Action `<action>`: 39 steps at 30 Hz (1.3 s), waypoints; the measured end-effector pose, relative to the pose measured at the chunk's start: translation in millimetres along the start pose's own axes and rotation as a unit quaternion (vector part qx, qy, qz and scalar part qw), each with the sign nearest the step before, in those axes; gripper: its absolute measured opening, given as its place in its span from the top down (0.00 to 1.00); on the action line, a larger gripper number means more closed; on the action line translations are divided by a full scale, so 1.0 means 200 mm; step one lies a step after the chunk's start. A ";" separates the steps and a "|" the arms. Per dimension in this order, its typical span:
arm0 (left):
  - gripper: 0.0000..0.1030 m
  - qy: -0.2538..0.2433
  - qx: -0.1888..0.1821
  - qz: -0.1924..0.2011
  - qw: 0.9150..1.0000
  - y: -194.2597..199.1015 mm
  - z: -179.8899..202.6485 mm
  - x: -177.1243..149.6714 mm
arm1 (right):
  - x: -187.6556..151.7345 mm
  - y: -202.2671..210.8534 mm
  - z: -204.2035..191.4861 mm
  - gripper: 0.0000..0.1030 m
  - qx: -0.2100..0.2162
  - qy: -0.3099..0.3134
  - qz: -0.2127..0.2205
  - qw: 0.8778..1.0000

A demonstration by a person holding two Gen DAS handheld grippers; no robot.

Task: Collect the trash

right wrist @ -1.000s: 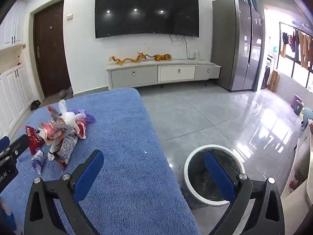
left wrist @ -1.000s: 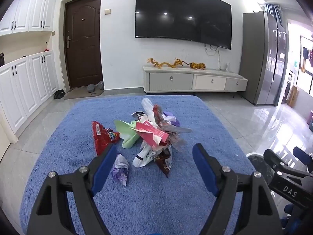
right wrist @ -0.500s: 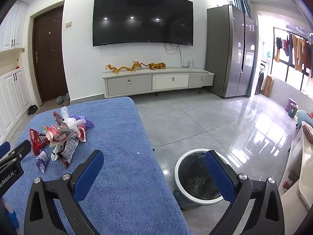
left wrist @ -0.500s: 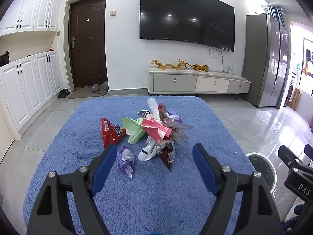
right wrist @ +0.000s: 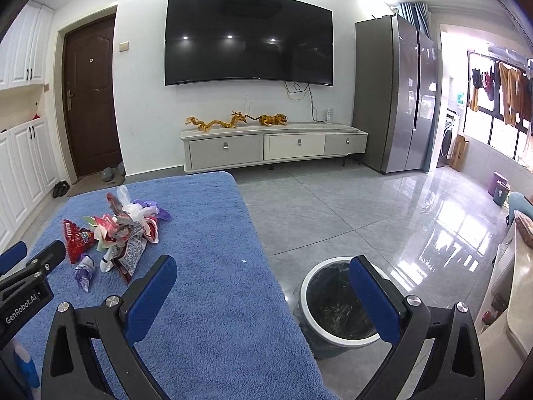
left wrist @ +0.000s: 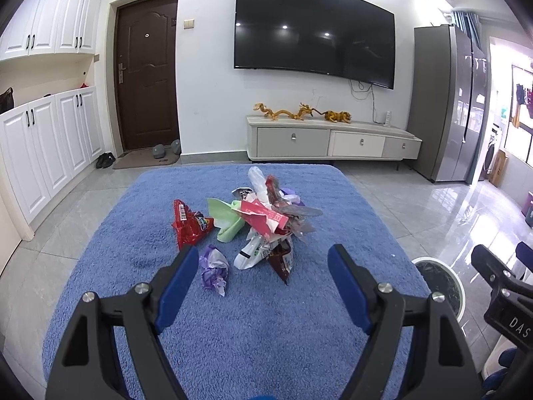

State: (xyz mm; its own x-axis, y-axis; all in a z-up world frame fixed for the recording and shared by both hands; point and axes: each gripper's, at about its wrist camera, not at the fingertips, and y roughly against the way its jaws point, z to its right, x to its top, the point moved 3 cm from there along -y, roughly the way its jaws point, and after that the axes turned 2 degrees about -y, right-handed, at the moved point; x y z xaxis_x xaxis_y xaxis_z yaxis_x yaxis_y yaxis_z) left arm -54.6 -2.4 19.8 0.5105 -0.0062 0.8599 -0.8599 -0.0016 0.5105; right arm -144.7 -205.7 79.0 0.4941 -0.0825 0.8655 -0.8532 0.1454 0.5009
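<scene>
Both grippers empty, jaws spread wide: my left gripper (left wrist: 263, 266) faces the wrapper pile (left wrist: 263, 220) heaped mid-desk (left wrist: 266, 333) for a first grab, my right gripper (right wrist: 263, 283) hangs near the lined bin (right wrist: 336, 303) on the floor beside the desk edge.

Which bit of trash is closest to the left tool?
The purple wrapper, crumpled and lying alone right by the left tool; the other wrappers sit farther back.

Trash bin (left wrist: 439, 286) partly behind right tool (left wrist: 499, 286).
</scene>
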 end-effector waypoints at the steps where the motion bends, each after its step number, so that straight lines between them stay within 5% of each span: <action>1: 0.23 -0.001 0.000 0.001 1.000 0.00 0.00 0.00 | 0.00 0.01 0.00 0.00 0.001 0.000 0.002 1.000; 25: 0.23 -0.020 -0.059 0.035 0.997 0.08 0.04 0.00 | -0.03 0.04 -0.03 0.00 0.035 -0.007 0.021 0.999; 39: 0.23 -0.021 -0.039 0.032 0.999 0.02 0.05 0.00 | -0.02 -0.04 0.02 0.00 0.043 -0.026 0.018 0.999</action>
State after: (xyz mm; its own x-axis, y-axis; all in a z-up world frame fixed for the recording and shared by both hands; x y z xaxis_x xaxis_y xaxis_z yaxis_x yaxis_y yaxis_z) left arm -58.6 -12.1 22.0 0.4528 -0.0456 0.8905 -0.8871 0.0781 0.4550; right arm -140.5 -209.5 71.7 0.4552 -0.1295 0.8809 -0.8827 0.0638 0.4656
